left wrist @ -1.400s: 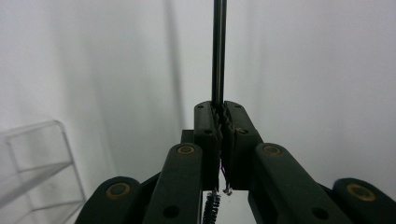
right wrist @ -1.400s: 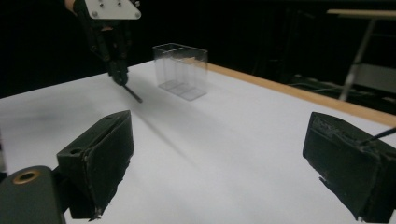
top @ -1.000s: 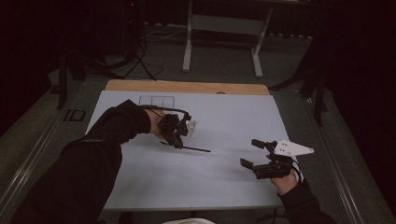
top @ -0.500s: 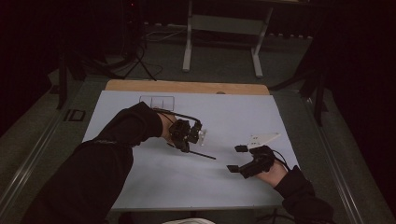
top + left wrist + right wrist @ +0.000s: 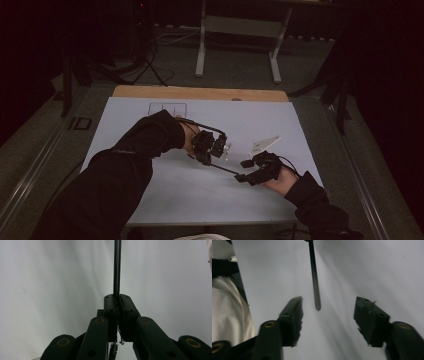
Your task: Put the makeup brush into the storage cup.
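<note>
A thin dark rod hangs low over the white sheet, and my left gripper is shut on one end of it. In the left gripper view the rod runs straight out from between the closed jaws of that gripper. My right gripper is open at the rod's free end. In the right gripper view the rod's tip lies between the spread jaws of that gripper, touching neither.
The white sheet covers a wooden board. A printed rectangle outline marks the sheet's far left. A metal stand is on the floor behind the table. A white cloth-like shape shows at the left of the right gripper view.
My left gripper has carried the rod to the right, toward the middle of the sheet. My right gripper has moved left until its open jaws flank the rod's tip.
</note>
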`<state>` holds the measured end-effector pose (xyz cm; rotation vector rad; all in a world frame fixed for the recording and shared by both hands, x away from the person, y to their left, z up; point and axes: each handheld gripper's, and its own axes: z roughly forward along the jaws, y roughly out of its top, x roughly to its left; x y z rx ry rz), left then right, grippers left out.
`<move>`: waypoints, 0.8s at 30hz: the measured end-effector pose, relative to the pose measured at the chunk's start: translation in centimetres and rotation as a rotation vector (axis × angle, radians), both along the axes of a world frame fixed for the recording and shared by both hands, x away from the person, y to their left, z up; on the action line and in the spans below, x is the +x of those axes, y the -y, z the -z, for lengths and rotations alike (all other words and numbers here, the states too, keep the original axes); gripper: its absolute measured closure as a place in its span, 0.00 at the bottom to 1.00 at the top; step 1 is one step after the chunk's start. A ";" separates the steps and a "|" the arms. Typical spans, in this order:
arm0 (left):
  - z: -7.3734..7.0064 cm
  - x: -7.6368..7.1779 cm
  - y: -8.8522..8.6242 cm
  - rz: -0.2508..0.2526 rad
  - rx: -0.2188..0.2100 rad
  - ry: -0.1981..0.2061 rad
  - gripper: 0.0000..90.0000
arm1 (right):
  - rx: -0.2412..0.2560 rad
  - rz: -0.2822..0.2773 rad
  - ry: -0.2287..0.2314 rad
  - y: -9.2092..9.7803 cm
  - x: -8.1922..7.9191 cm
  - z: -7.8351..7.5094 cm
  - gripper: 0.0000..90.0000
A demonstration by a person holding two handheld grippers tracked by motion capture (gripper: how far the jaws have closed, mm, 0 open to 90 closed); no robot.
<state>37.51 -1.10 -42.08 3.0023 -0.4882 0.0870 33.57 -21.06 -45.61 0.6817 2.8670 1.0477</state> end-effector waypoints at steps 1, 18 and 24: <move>0.0 0.0 0.0 0.000 0.000 0.000 0.96 | 0.000 0.000 0.000 0.0 0.0 0.0 0.46; 0.3 -0.2 1.8 0.043 0.007 0.046 0.96 | -0.060 0.000 -0.074 -0.8 0.9 1.2 0.69; 0.5 -0.2 1.9 0.037 0.006 0.044 0.96 | -0.048 0.002 -0.099 -1.0 1.1 1.6 0.80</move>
